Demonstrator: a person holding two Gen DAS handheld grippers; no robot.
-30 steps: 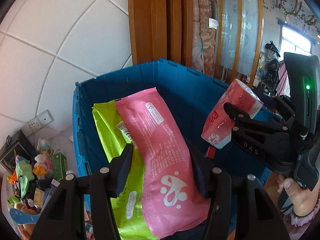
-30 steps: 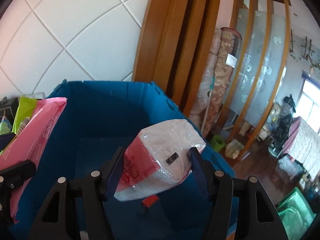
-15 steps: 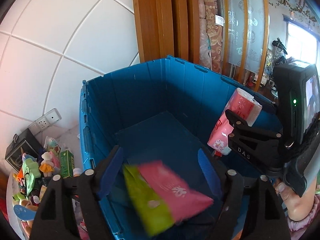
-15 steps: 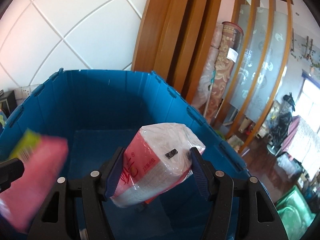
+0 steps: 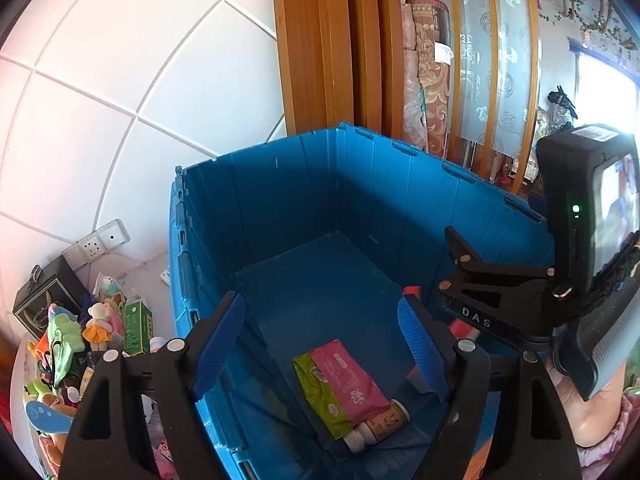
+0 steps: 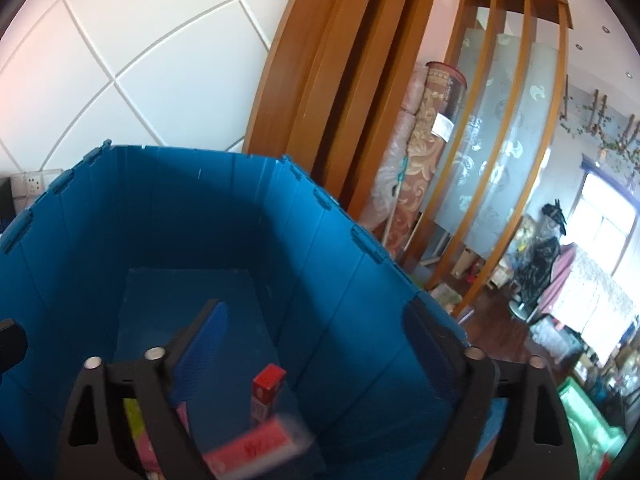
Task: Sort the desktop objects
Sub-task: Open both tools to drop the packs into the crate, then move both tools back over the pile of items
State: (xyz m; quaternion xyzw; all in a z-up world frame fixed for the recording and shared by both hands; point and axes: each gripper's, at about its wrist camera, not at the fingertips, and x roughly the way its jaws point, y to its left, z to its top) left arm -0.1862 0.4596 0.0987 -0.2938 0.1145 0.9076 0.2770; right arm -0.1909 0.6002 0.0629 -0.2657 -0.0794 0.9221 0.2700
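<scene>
A deep blue crate (image 5: pixel 280 208) fills both views. My left gripper (image 5: pixel 320 308) hangs open over it with nothing between its blue pads. Below it, on the crate floor, a pink wipes pack (image 5: pixel 348 380) lies on a green pack (image 5: pixel 316 392), next to a small bottle (image 5: pixel 384 420). My right gripper (image 6: pixel 316 320) is opening, and its jaws stand wide. Under it, clear of the pads, a red-and-white tissue pack (image 6: pixel 256 444) shows blurred low in the crate. A small red box (image 6: pixel 267 390) stands beside that pack.
Left of the crate sits a heap of toys (image 5: pixel 80 340), a green carton (image 5: pixel 136 326) and a black box (image 5: pixel 44 300) under a wall socket (image 5: pixel 100 240). Behind are a tiled wall, a wooden door frame and rolled carpets (image 5: pixel 424 80). A hand (image 5: pixel 588 412) holds the right gripper.
The left gripper opened and the pink and green packs dropped to the crate floor. The right gripper then spread its jaws and the tissue pack fell out of them.
</scene>
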